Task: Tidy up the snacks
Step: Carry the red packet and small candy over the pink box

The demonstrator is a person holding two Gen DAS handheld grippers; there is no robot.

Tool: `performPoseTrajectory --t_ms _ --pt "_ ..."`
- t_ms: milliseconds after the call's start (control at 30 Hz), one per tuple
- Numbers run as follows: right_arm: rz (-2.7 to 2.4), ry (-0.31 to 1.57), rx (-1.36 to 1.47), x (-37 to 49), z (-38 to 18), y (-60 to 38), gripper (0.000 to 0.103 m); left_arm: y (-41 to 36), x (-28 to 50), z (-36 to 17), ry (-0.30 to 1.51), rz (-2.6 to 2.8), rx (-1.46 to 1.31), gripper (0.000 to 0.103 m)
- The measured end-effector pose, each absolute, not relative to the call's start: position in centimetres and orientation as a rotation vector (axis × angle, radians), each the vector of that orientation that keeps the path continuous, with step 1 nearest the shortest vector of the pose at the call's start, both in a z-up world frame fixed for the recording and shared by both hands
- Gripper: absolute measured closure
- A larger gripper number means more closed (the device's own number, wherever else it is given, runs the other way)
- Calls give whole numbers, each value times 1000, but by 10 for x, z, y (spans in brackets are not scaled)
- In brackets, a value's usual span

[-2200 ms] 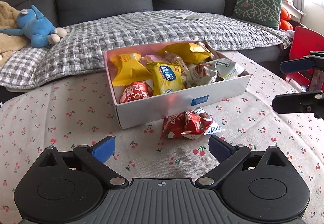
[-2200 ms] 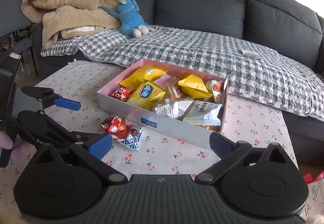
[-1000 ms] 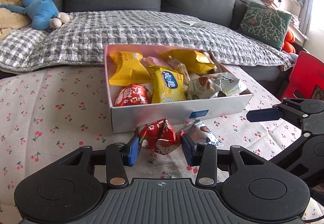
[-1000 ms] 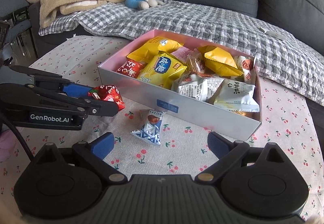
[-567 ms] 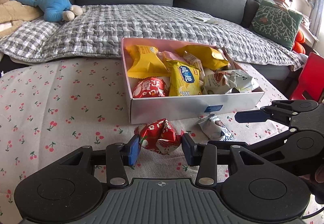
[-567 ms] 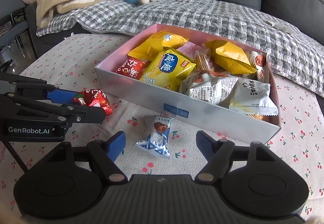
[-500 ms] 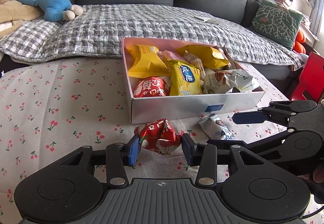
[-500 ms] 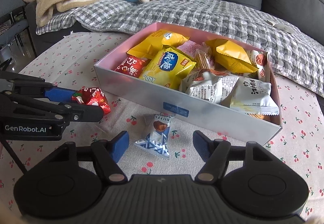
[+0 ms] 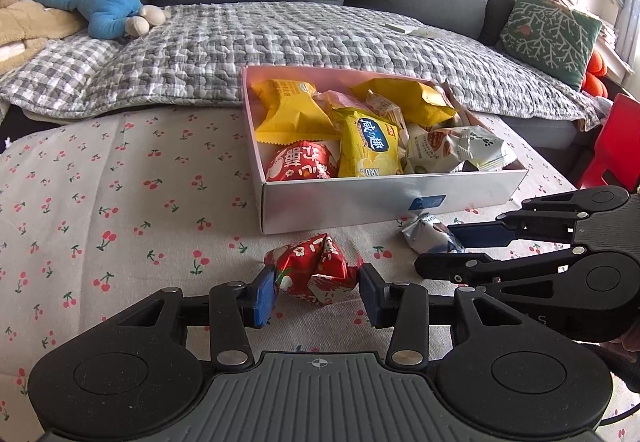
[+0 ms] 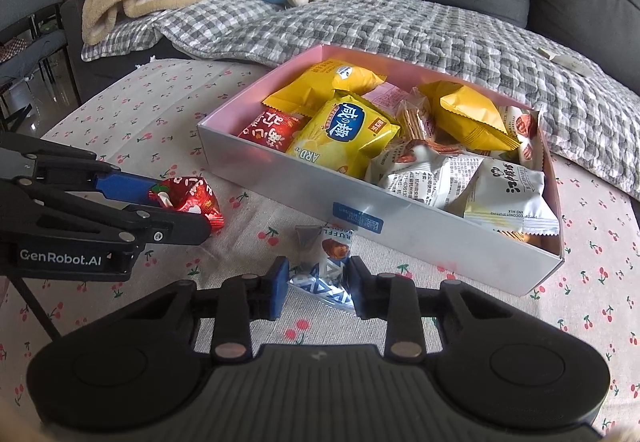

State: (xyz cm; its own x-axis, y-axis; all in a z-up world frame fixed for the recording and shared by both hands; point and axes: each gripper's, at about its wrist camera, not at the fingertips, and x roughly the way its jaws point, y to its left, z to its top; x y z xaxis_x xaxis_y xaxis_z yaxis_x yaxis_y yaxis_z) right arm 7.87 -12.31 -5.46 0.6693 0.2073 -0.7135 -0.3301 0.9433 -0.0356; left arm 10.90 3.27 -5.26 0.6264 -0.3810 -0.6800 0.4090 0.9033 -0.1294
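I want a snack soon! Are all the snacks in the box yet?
Almost. The box already holds many packets. The left gripper grips the red snack, and the right gripper has closed on the blue-and-silver snack. Both still need dropping in.

Bare cherry-print tablecloth point(image 9: 120, 194) lies open at left of frame — the snack box point(image 9: 384, 202), packed full, blocks the centre, just beyond both grippers.
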Motion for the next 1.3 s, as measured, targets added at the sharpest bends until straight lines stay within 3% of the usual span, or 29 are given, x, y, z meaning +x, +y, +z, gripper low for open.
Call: performPoseTrajectory --t_ms 533,1300 --pt "334 775 -157 72 -46 -127 83 33 108 -50 751 -437 49 62" --pt "271 655 -53 58 -3 -171 84 28 107 -21 660 -460 64 62"
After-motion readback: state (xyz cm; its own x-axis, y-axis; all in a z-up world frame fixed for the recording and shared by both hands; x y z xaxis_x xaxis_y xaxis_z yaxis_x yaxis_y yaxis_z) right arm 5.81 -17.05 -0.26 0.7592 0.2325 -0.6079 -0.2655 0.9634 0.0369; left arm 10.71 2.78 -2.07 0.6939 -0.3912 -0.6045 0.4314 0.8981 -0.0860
